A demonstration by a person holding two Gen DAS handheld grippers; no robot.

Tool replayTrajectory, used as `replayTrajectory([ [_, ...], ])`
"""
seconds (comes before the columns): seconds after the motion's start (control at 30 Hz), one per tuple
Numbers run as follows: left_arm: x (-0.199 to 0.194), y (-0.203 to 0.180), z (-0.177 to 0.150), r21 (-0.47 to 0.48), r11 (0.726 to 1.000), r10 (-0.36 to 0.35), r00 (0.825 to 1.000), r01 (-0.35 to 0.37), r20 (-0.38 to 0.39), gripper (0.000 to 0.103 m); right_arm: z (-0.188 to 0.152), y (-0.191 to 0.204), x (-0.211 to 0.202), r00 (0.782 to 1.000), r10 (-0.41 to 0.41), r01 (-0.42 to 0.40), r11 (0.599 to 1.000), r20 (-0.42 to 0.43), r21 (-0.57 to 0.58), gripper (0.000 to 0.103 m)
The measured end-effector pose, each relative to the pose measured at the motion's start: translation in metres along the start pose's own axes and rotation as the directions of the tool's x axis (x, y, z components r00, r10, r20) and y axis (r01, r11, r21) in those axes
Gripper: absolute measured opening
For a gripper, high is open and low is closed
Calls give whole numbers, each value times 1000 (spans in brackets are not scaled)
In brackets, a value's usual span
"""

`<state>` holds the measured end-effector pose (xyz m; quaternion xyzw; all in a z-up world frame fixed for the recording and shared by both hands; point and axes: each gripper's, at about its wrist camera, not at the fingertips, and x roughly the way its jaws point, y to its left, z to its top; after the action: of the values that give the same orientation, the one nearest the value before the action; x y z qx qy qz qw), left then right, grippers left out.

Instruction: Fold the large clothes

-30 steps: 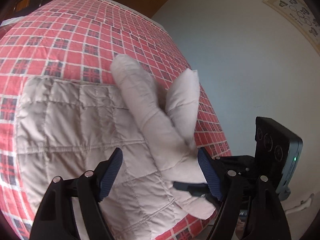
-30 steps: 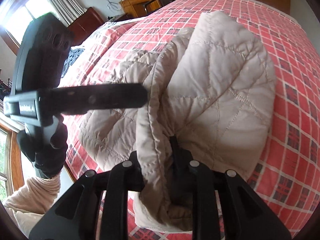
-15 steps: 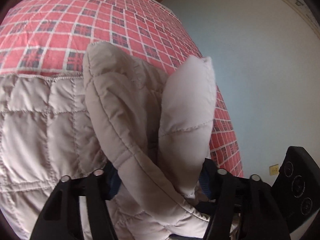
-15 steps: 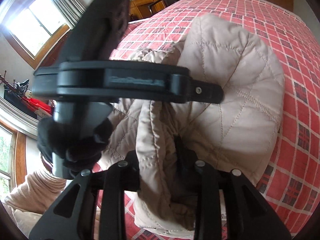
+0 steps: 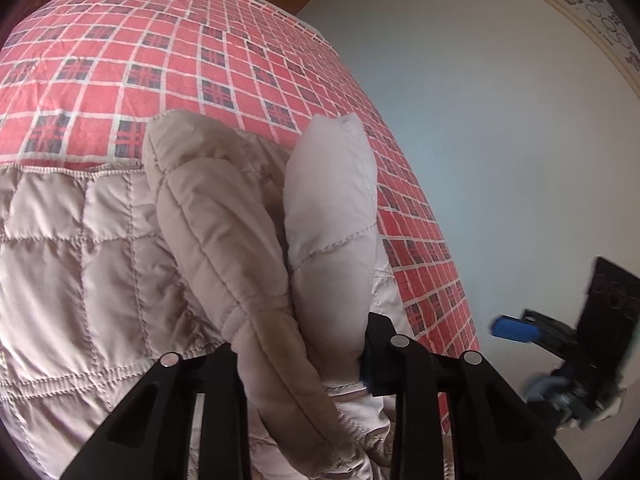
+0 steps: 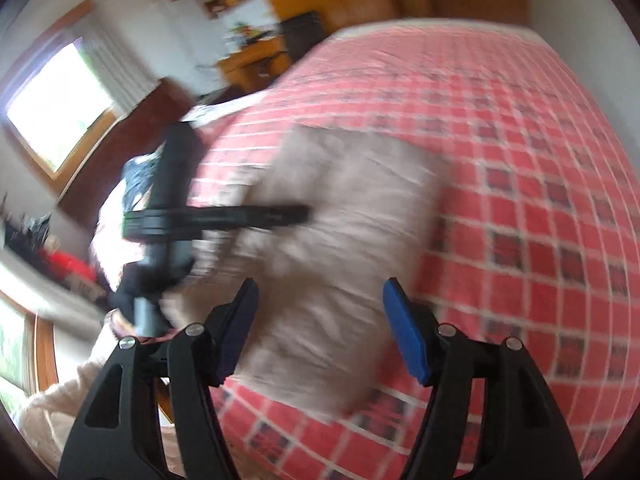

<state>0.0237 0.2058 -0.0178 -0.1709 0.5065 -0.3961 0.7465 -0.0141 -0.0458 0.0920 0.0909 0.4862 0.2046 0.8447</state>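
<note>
Two grippers had shared the beige quilted jacket (image 5: 80,280) half a second earlier; now the right gripper (image 6: 316,328) had let go, its blue pads standing wide apart over the garment, blurred with motion. The left gripper (image 5: 296,356) remained clamped on a bunched fold at six o'clock. The jacket lay on the red plaid bedspread (image 5: 200,60), so the handover looked complete and the fold could proceed.

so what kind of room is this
Most likely a bedroom in a home. A large bed with a red plaid cover fills both views, a beige quilted jacket lies on it, and the right wrist view shows a curtained window and wooden furniture behind.
</note>
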Motion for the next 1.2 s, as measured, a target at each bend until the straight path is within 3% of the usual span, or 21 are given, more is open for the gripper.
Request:
replayTrajectory([
  [0.07, -9, -4, -2, 7, 999, -32, 999, 31, 8, 21, -8, -19, 8, 1000, -13, 14, 998, -18, 53, 65],
  [0.2, -33, -24, 2, 59, 992, -116, 993, 114, 28, 18, -12, -45, 17, 999, 48, -46, 990, -9, 134, 64],
  [0.37, -77, -30, 3, 99, 974, -213, 974, 206, 72, 17, -9, -42, 14, 993, 113, -115, 986, 28, 124, 68],
  [0.5, -115, -8, -2, 98, 967, -248, 960, 236, 128, 17, -4, -22, 21, 985, 170, -169, 981, -3, 97, 70],
  [0.63, -134, 33, -12, 40, 971, -238, 958, 235, 158, 17, -2, -4, 37, 976, 214, -210, 975, -49, 74, 71],
  [0.8, -130, 86, -26, -33, 973, -220, 964, 227, 148, 18, -2, 21, 60, 965, 229, -226, 973, -128, 43, 71],
  [0.97, -116, 120, -32, -60, 976, -203, 971, 211, 124, 21, -5, 43, 76, 964, 198, -198, 980, -180, 16, 71],
  [1.2, -113, 139, -33, -74, 976, -195, 972, 205, 128, 29, -13, 63, 95, 966, 136, -139, 990, -221, -1, 76],
])
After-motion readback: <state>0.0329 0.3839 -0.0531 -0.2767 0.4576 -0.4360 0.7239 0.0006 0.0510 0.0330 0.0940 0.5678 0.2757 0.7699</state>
